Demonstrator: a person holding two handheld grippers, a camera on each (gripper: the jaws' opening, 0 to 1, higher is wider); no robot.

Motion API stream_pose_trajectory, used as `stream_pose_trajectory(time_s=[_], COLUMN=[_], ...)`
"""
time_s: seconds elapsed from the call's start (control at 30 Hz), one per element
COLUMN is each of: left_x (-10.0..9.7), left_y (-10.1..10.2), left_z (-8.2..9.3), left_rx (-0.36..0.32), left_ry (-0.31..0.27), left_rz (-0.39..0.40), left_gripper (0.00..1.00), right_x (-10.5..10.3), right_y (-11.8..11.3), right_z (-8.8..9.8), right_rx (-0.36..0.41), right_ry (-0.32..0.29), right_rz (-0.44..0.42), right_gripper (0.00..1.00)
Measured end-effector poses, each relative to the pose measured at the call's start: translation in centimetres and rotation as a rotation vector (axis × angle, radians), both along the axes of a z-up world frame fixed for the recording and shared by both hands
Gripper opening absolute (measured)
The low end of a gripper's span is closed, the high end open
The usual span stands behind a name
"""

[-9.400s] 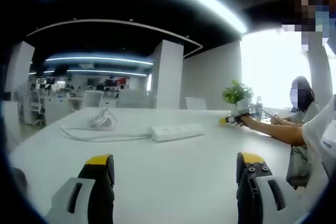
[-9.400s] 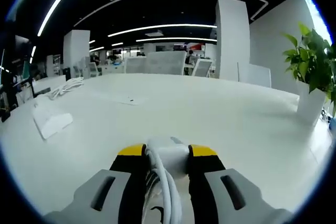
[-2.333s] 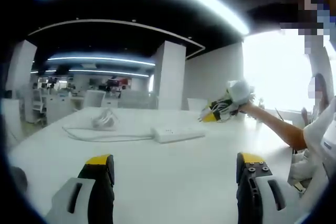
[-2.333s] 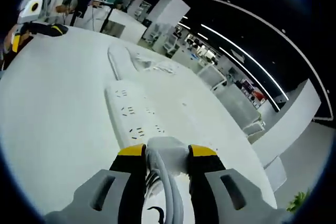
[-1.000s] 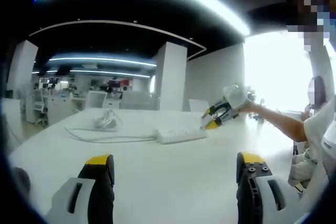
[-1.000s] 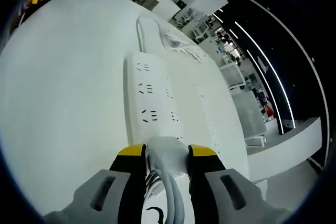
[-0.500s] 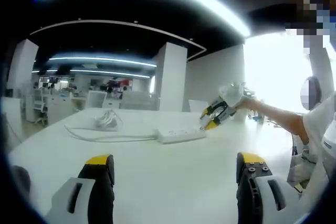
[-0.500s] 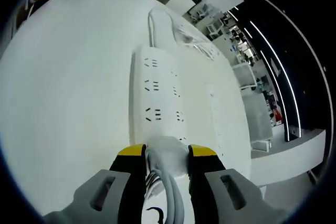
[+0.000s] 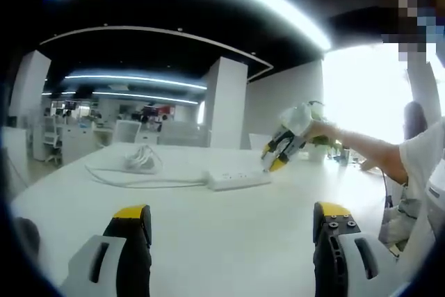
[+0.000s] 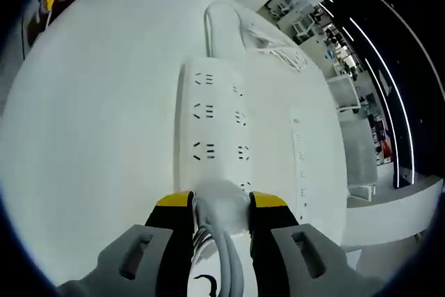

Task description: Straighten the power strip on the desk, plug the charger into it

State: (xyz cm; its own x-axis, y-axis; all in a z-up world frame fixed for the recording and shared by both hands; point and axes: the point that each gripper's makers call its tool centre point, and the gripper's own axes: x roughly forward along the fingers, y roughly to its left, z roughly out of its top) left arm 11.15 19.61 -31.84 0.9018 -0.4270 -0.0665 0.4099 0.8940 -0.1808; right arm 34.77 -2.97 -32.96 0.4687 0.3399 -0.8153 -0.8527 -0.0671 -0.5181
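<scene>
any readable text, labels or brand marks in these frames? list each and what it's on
None can be read.
Power strip: socket slots and no print that resolves; the small marks along the side face are too small to read.
Charger, held in the right tool: plain white, no mark seen.
Left tool: yellow and black tips, no lettering.
Background office in the left gripper view: a red patch far off, too blurred to tell whether it is a sign.

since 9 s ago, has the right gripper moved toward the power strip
Yes. In the left gripper view the right gripper, shut on the charger, has travelled left along the desk to the power strip.
</scene>
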Motion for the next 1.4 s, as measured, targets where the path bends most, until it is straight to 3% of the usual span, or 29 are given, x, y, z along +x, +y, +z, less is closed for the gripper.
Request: stream_pose_trajectory(time_s=[0.13,0.63,1.4], left_x=[-0.1,-0.3,-0.2], left_y=[0.0,-0.4,-1.3], left_z=[0.0,0.2,0.1], left_rx=[-0.003,-0.007,-0.005], left_ry=[-0.001,-0.007,-0.004], left_rz=[0.0,-0.013,-0.037], left_gripper=[0.99,0.99,0.99], right_x=[0.1,0.0,-0.5], right_y=[0.0,0.1,0.1], right_z=[0.0,-0.3,-1.0], right_rx=[0.0,-0.045,-0.101], right_ry=[0.034,0.073,0.047], right_rz=[-0.017,-0.047,-0.052], right_gripper=[0.28,0.28,0.29])
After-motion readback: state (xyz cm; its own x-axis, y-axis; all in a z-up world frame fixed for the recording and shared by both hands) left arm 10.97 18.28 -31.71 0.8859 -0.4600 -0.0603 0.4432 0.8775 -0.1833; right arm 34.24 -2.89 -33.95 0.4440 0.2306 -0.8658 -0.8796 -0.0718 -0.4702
